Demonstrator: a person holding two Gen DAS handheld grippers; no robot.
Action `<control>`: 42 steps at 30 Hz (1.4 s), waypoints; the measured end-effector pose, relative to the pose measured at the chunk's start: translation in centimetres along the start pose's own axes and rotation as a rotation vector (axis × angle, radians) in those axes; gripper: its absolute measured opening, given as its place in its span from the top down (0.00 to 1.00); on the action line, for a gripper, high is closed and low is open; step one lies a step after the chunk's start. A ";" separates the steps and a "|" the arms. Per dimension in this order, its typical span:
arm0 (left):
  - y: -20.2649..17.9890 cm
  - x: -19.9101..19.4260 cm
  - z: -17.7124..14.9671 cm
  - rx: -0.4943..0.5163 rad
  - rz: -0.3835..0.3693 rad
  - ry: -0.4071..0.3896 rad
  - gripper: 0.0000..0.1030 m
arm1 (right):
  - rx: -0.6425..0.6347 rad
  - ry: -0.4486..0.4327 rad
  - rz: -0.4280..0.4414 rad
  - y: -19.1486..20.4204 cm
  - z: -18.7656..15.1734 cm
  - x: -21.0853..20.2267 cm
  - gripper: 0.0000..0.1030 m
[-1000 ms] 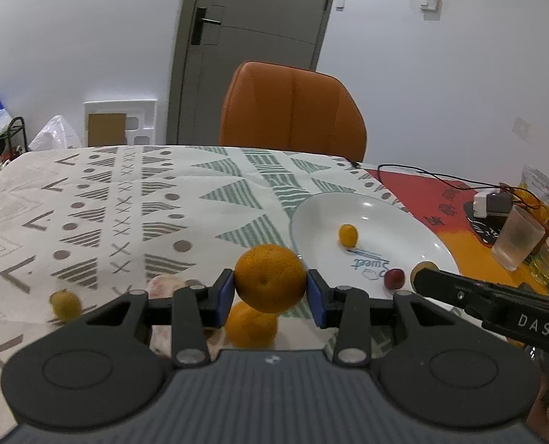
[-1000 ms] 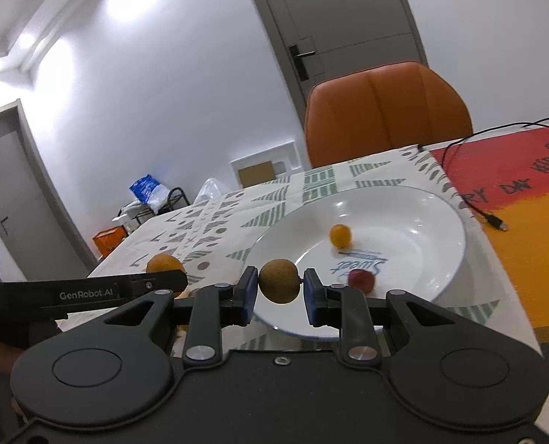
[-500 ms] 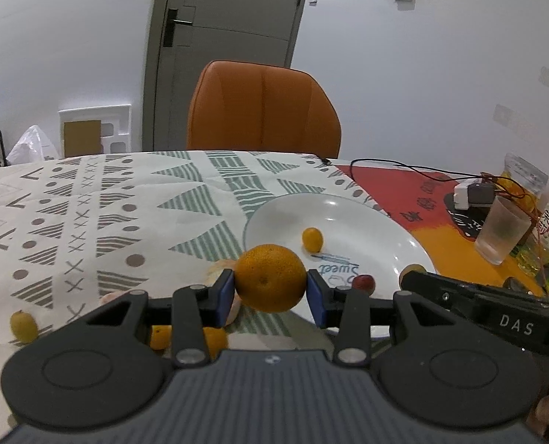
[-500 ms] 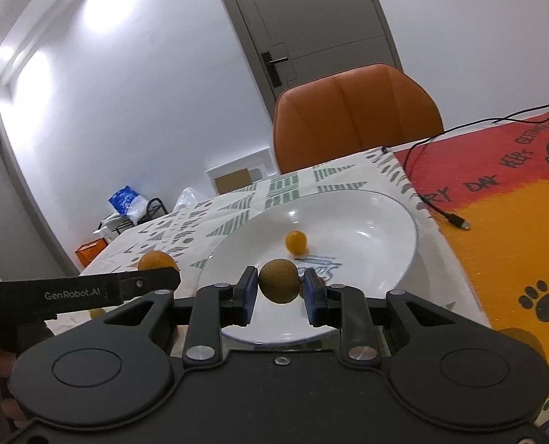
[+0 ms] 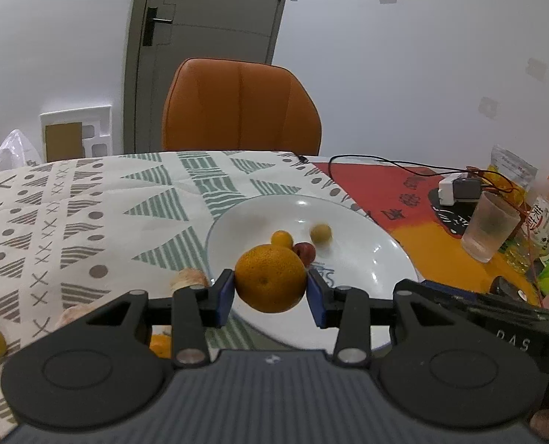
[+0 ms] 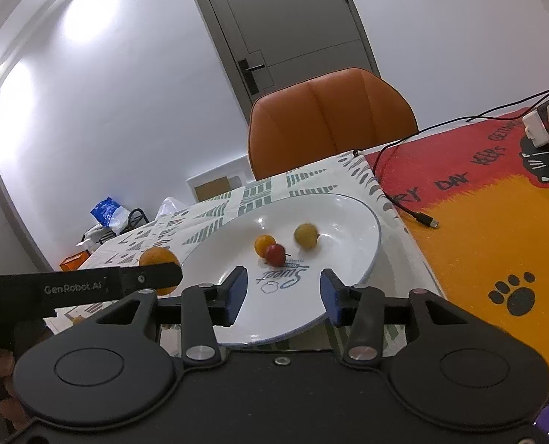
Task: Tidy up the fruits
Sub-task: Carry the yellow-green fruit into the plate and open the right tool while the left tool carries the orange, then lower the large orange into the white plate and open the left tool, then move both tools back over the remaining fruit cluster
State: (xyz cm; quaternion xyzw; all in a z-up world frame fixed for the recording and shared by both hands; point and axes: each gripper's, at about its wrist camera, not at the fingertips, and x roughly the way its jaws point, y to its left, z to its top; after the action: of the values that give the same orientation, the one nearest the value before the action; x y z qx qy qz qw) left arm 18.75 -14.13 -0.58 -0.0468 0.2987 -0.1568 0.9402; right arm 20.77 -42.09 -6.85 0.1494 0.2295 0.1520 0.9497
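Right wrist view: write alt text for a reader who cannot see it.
The right gripper, jaws just opened and empty, hovers over a white round plate holding a small orange fruit, a red fruit and a yellow-green fruit.

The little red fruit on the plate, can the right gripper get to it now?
Probably yes. The right gripper is open and empty, its jaws having just opened, right over the white plate. The red fruit lies just ahead, though a small orange fruit touches it and might get nudged.
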 end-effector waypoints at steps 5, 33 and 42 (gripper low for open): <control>-0.3 0.1 0.8 -0.002 -0.004 -0.011 0.61 | 0.000 0.001 0.003 0.1 0.0 0.0 0.55; 5.9 -4.6 -0.3 -0.076 0.199 -0.052 0.29 | -0.034 0.023 0.094 3.0 -0.3 1.4 0.42; 8.1 -5.5 -1.5 -0.132 0.257 -0.047 0.28 | -0.077 0.058 0.156 5.0 -0.4 1.9 0.42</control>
State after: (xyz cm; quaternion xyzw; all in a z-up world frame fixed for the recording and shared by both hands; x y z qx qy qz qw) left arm 15.79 -4.66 -0.25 -0.0736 0.2896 -0.0138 0.9542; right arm 21.10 -36.77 -6.15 0.1259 0.2384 0.2383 0.9330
